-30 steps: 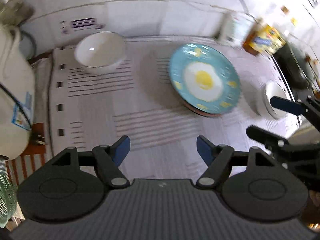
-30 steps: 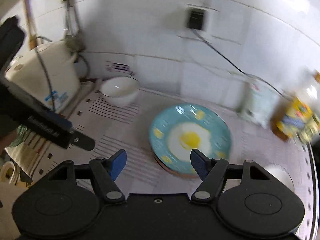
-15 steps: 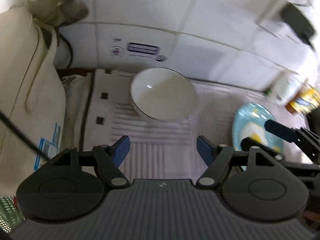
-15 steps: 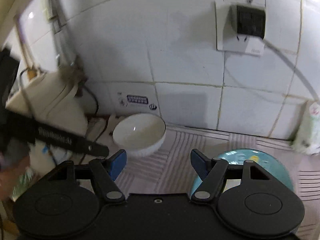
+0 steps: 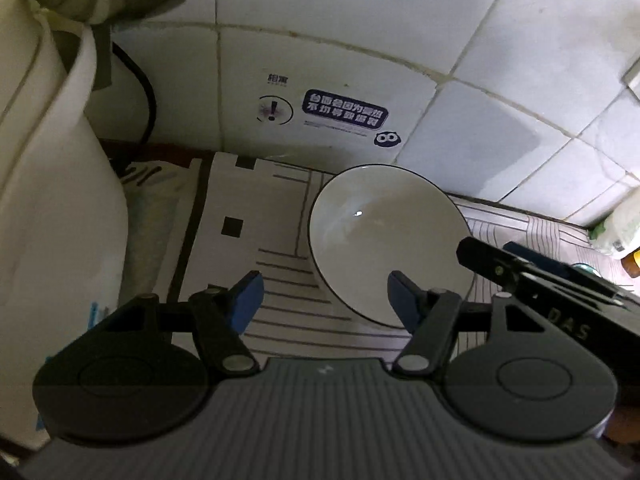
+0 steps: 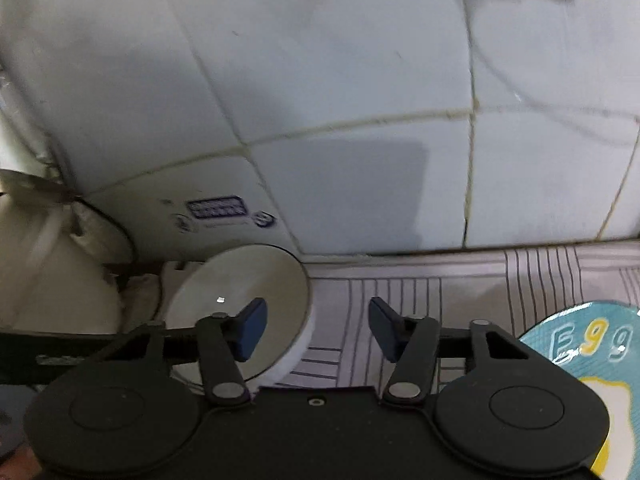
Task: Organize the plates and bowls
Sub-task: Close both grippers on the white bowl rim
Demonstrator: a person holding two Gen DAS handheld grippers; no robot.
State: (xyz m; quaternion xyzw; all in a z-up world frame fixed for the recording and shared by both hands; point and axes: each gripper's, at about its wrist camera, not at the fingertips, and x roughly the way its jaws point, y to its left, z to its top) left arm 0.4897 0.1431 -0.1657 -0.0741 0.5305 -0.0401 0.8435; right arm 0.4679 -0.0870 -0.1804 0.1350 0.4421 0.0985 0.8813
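We held the left hand-held gripper point(image 5: 324, 296) over the white bowl point(image 5: 388, 240) at frame centre, jaws closing, nothing gripped. The right hand-held gripper point(image 6: 314, 326) was closing too, its left pad in front of the bowl, its right over the tabletop point(image 6: 400, 280), the egg plate point(image 6: 584, 344) lower right.

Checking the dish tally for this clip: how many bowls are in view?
1: a white ceramic bowl with a dark rim on the striped mat near the tiled wall, right of the white appliance. Others may lie outside both views.
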